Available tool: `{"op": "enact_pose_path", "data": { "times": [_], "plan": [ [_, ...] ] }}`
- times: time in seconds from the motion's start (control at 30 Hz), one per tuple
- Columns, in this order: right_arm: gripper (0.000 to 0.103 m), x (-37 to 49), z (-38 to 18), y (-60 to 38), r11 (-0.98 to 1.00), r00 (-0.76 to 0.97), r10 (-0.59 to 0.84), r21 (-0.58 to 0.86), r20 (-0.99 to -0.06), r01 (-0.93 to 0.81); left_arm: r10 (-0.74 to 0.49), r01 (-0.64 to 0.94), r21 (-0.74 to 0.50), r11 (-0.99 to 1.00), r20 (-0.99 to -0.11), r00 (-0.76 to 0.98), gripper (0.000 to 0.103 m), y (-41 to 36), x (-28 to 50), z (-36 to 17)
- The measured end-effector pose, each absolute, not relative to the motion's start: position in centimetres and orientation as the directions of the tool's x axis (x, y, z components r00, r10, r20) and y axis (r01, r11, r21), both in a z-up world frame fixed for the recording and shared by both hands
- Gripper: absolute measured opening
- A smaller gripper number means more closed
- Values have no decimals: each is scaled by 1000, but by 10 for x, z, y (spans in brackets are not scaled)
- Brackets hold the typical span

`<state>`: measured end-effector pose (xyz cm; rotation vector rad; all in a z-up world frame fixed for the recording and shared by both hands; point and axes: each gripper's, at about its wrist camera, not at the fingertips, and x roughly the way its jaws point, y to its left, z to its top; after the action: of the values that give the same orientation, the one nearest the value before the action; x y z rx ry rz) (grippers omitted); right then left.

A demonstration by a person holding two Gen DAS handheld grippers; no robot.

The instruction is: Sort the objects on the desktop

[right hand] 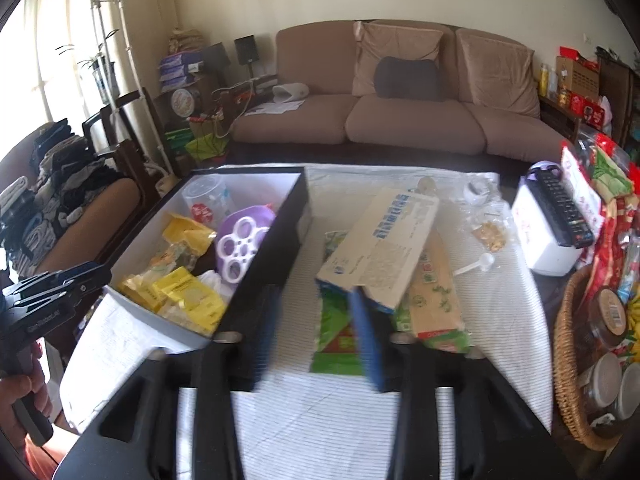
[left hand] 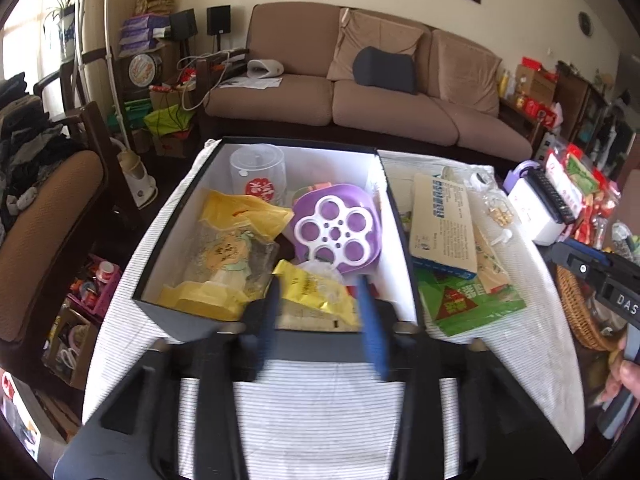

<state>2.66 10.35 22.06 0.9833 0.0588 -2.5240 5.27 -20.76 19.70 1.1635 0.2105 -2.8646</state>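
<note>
A black box with white inside walls [left hand: 382,216] [right hand: 280,236] stands on the striped cloth and holds yellow packets [left hand: 240,216], a clear cup [left hand: 258,170] and a purple flower-shaped lid [left hand: 338,232] [right hand: 240,246]. My left gripper [left hand: 320,304] is open and empty over the box's near edge. My right gripper [right hand: 316,316] is open and empty just above the cloth, close to a tilted beige and blue carton [right hand: 380,248] [left hand: 442,228] that lies on green packets [right hand: 338,332] [left hand: 472,304].
A white box with a black remote [right hand: 556,220] on top stands at the right. A wicker basket [right hand: 568,360] with jars sits at the right edge. A white scoop [right hand: 478,264] and small gold bits [right hand: 492,236] lie on the cloth. A sofa [right hand: 400,120] stands behind.
</note>
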Motion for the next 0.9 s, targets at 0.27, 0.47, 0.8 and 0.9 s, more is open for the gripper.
{"op": "enact_pose_path", "data": {
  "times": [0.27,0.47,0.8,0.9],
  "plan": [
    [79,9,204,177,-939,-678,-316,115,-664,326,118,-25,-144,-989,-692,-712,68,-154,29,185],
    [30,4,173,216,-945,-647,-307,142,-698,295,189,-117,-150,-982,-712,-676,18,-101,16,166],
    [65,-22,115,260,-943,-594,-319,185,-738,277,291,-242,-173,-955,-706,-645,53,-29,2,138],
    [66,-40,107,265,-939,-591,-333,206,-734,274,320,-256,-199,-946,-708,-630,53,-15,-11,129]
  ]
}}
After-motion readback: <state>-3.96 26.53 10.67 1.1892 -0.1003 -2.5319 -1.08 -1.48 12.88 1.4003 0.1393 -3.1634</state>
